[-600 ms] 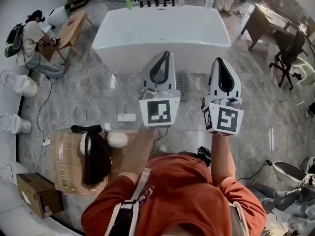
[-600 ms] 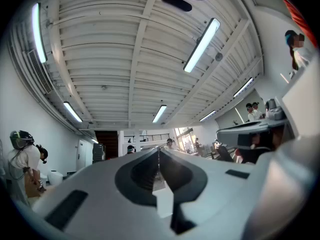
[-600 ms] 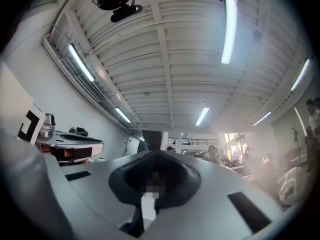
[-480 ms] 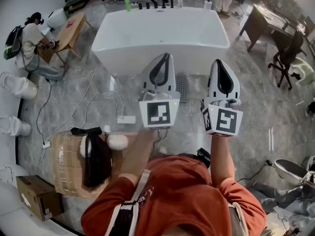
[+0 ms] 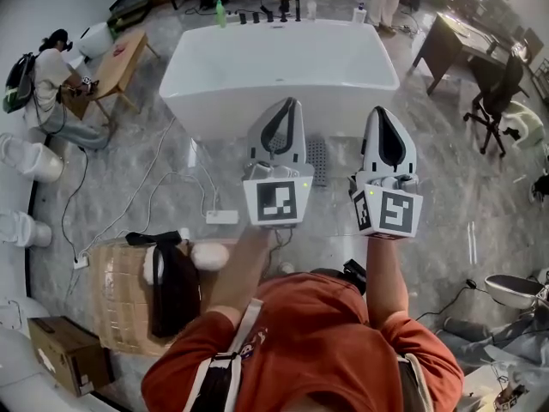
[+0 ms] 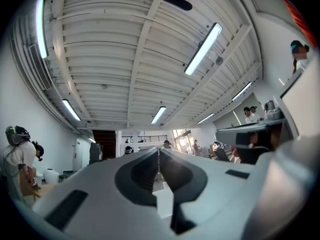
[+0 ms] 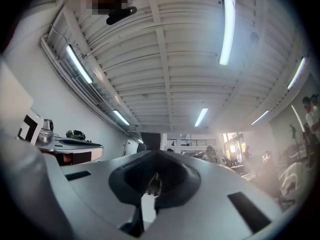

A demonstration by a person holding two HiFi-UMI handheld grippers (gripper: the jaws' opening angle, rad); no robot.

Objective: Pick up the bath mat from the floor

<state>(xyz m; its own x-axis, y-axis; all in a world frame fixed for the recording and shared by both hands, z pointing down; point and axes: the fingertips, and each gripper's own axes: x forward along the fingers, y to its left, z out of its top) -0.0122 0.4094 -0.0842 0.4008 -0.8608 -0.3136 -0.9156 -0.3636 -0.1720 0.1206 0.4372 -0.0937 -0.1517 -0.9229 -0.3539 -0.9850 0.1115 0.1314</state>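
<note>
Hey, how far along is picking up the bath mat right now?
Done: nothing yet. The grey bath mat lies flat on the floor beside the white bathtub. In hand: nothing. The left claw and right claw are both shut and empty, held up with their views aimed at the ceiling. Left: lower a claw to the mat, open it, grip an edge and lift.

White bathtub [image 5: 283, 63], grey dotted bath mat [image 5: 318, 157], orange shirt [image 5: 317, 333]
</note>
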